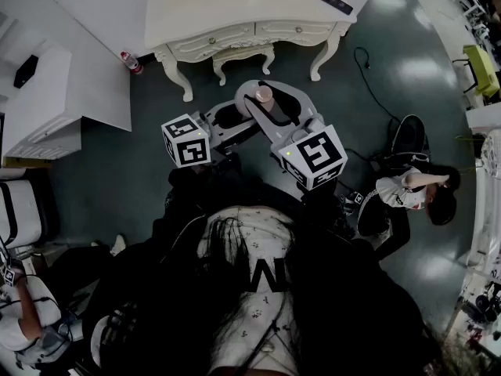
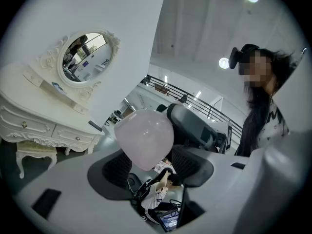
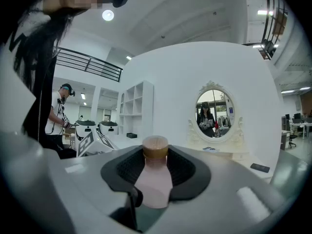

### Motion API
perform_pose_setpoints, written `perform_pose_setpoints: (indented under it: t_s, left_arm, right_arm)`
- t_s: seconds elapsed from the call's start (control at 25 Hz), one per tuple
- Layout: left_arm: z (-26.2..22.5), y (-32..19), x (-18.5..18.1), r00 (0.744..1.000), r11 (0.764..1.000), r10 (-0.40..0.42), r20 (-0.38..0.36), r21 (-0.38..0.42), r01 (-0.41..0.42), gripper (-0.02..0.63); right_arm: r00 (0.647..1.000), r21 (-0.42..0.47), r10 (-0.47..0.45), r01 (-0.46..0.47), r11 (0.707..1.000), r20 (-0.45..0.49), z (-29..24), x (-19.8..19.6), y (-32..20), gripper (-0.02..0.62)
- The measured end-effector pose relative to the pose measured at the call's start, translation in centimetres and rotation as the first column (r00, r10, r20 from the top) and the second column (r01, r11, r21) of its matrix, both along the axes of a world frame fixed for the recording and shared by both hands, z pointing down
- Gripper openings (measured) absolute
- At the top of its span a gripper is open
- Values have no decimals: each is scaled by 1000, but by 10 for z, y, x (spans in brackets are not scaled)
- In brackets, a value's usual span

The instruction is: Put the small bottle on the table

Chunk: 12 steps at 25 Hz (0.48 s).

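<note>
Small bottle (image 3: 155,189): probably light, rigid, slippery. Right gripper (image 3: 156,164) fingers clamp its body below the cap (image 3: 155,147), a sound hold; left gripper (image 2: 153,165) fingers stand open.

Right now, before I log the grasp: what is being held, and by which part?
The right gripper holds the small bottle by its upper part, just under the brown cap; the left gripper is open.

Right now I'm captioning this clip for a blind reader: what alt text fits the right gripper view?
The right gripper holds a small pink bottle with a brown cap upright between its dark pads. Behind it stand a white dressing table with an oval mirror, and a person at left.
</note>
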State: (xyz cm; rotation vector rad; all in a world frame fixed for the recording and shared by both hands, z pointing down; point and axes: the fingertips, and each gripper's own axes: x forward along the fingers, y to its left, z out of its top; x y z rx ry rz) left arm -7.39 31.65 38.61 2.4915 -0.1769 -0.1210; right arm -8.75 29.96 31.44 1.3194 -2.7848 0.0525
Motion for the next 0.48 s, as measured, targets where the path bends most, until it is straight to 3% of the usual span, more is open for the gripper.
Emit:
perform_pose_setpoints:
  t_s: [0.48]
  left_arm:
    - [3, 4, 11, 1000, 1000, 13, 12, 3, -13, 236]
  right_arm:
    - [1000, 7, 13, -14, 1000, 15, 3, 12, 4, 149]
